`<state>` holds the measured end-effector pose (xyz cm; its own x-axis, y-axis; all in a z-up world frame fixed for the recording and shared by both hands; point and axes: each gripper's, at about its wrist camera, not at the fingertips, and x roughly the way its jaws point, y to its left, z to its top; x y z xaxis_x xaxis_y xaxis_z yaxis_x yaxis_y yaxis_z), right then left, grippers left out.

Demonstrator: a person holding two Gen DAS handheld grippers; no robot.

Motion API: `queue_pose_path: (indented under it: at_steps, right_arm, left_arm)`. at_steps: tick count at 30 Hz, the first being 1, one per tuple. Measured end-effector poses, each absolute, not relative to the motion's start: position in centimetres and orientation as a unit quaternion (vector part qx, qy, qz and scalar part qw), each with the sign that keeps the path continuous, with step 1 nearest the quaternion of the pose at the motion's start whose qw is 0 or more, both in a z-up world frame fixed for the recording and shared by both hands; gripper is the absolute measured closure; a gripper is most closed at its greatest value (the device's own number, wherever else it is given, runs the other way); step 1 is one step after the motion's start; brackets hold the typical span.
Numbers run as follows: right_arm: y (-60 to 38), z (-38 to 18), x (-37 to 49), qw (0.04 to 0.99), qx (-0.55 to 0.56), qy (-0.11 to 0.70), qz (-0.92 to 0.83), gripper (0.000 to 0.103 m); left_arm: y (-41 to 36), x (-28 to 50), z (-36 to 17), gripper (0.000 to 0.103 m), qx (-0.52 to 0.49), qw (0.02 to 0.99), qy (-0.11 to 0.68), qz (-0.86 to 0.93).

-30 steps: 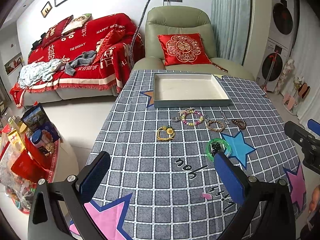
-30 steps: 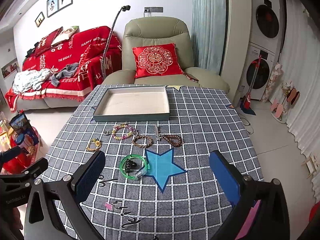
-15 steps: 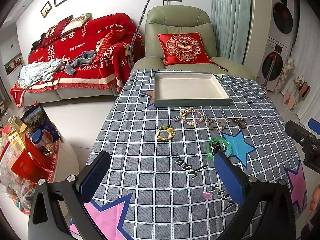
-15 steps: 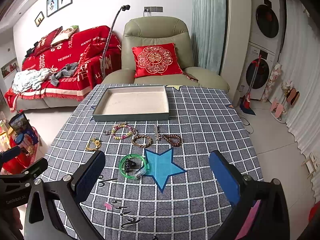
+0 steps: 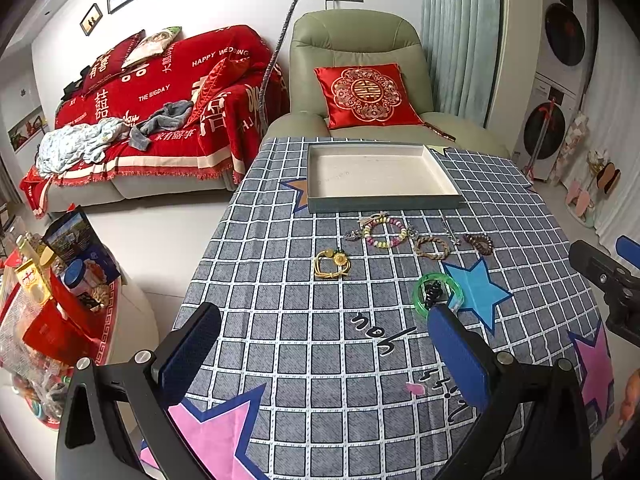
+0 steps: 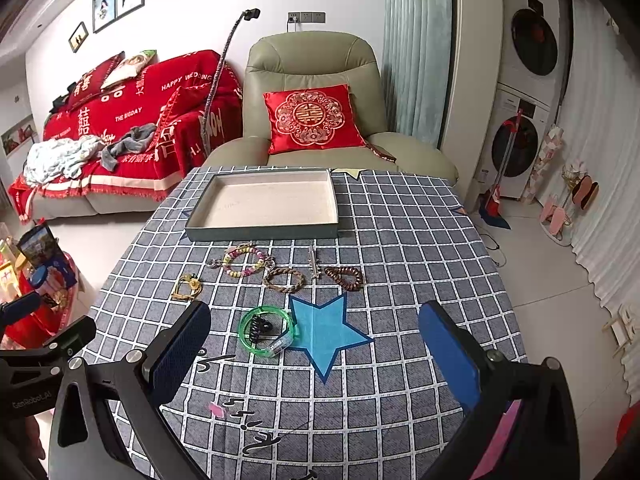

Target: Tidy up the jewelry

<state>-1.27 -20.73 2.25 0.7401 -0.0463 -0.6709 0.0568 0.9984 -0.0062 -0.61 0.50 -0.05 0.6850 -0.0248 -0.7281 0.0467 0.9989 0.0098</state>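
Note:
An empty grey tray (image 5: 384, 203) (image 6: 260, 233) sits at the table's far side. In front of it lie a pastel bead bracelet (image 5: 386, 232) (image 6: 245, 261), a braided brown bracelet (image 5: 432, 247) (image 6: 284, 279), a dark bead bracelet (image 5: 478, 242) (image 6: 345, 278), a small silver piece (image 6: 313, 267), a yellow flower bracelet (image 5: 332, 264) (image 6: 186, 286) and a green bangle (image 5: 438, 294) (image 6: 267, 331) around a black clip. My left gripper (image 5: 320, 354) and right gripper (image 6: 316, 354) are both open and empty, hovering above the near part of the table.
The checked tablecloth (image 5: 320, 340) with coloured stars covers the table. A green armchair (image 6: 312, 92) with a red cushion stands behind it, a red-covered sofa (image 5: 152, 112) at the left. A side stand with snacks (image 5: 48, 296) is left of the table.

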Motion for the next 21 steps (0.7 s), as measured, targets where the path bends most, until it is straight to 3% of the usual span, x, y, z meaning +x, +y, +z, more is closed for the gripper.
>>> queue_pose_path:
  at_steps: [21]
  right_arm:
    - [-20.65, 1.63, -1.5, 0.932, 0.005, 0.363, -0.026, 0.0]
  left_arm:
    - [0.58, -0.81, -0.33, 0.0, 0.015, 0.916, 0.4, -0.02]
